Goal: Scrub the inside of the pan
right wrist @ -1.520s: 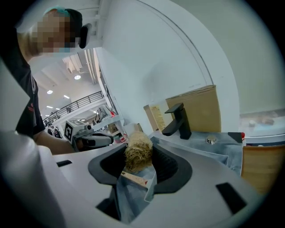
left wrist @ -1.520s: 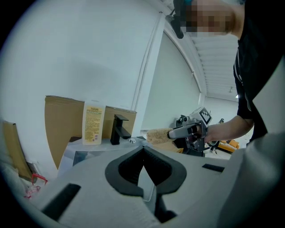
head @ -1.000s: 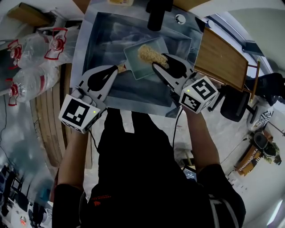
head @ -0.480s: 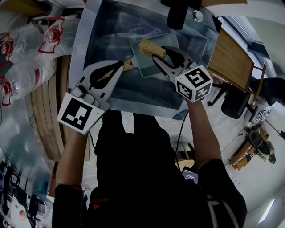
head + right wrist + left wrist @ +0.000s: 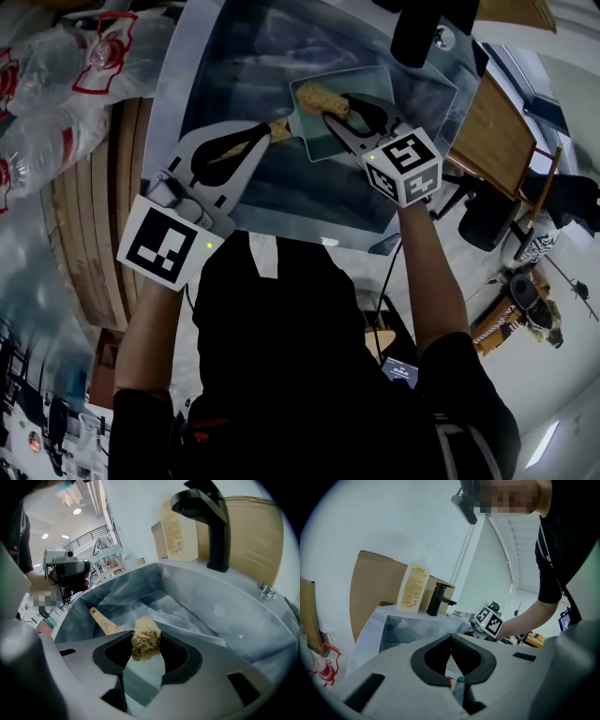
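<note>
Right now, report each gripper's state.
Left gripper: closed, nothing visibly gripped.
Right gripper: closed on the fibre scrubber.

- I'm looking at a person who is wearing a black short-sleeved T-shirt [image 5: 281, 356], which is filling the lower middle of the head view and showing a small red print at its lower left.
- The left gripper [image 5: 265, 133] and the right gripper [image 5: 330, 111] are showing light-grey shells with black jaw pads.
- Each gripper is carrying a white cube with black square markers, the left cube [image 5: 169, 242] and the right cube [image 5: 405, 167], and a small green light is glowing on each.
- A thin black cable [image 5: 382, 277] is hanging below the right cube.
</note>
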### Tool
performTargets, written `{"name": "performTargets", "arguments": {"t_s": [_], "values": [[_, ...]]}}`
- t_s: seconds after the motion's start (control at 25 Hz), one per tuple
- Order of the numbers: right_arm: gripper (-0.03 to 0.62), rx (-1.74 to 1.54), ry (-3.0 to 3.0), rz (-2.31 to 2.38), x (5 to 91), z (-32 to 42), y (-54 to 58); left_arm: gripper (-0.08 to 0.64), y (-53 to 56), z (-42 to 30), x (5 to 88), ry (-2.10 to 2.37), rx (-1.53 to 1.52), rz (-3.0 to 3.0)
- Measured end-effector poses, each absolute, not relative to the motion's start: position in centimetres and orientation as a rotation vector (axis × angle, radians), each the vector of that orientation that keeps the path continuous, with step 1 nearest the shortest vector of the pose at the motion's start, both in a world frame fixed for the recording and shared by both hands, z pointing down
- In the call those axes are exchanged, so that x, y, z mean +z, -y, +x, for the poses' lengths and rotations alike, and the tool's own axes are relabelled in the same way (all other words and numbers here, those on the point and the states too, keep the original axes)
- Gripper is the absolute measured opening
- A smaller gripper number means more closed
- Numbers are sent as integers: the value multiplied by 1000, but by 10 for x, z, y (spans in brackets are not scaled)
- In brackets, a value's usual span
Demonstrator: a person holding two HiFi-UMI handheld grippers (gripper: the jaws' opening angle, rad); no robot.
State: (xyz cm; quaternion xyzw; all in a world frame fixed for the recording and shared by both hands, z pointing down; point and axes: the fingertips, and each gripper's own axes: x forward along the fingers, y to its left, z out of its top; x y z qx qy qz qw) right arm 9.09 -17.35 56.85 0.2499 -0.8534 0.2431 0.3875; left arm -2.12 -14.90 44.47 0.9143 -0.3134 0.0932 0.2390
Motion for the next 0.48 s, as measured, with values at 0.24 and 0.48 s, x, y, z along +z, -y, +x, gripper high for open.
{"name": "performTargets", "arguments": {"t_s": [0.24,0.48], "values": [[178,525,2085,560,586,86,173,17,146,-23,445,859,245,2506],[179,467,2051,520,592,84,175,17,143,-20,449,854,244,2490]]}}
